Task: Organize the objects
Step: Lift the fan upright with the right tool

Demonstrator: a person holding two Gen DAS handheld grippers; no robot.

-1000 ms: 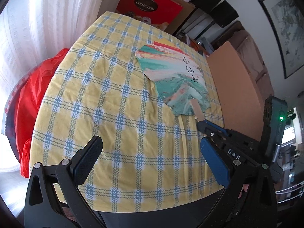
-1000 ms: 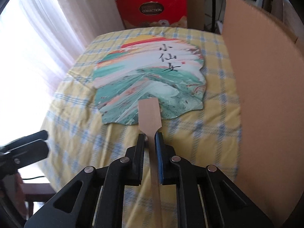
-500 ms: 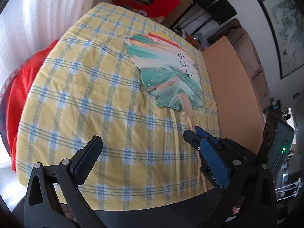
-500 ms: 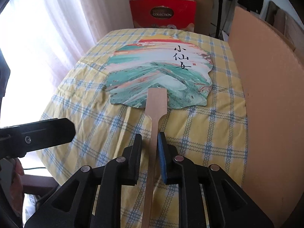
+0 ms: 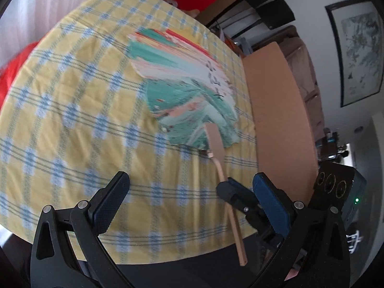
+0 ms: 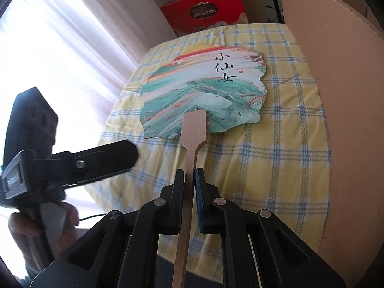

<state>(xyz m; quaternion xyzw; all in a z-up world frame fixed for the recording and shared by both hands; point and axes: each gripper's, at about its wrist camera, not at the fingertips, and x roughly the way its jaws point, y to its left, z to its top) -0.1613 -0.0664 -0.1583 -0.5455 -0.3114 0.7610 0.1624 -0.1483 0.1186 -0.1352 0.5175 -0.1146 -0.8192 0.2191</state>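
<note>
A flat paper fan (image 6: pixel 204 96) with green, white and red swirls and black characters lies on the yellow-and-blue checked tablecloth (image 6: pixel 276 158). Its wooden handle (image 6: pixel 192 144) runs back between the pads of my right gripper (image 6: pixel 189 175), whose jaws are closing and press on it. In the left wrist view the fan (image 5: pixel 187 91) lies mid-table, and its handle sticks out past the near table edge, with the right gripper (image 5: pixel 230 189) on it. My left gripper (image 5: pixel 192 192) hovers open over the near edge, left of the handle, holding nothing.
A tall brown cardboard box (image 6: pixel 336 72) stands along the table's right side. A red "Collection" box (image 6: pixel 204 12) leans beyond the far edge. White curtains (image 6: pixel 60 48) hang at the left. Something red (image 5: pixel 14 72) sits below the table's left edge. A hand (image 6: pixel 28 228) holds the left gripper.
The right gripper has drawn the fan by its handle toward the near table edge. The left gripper has turned so that the handle now shows between its fingers.
</note>
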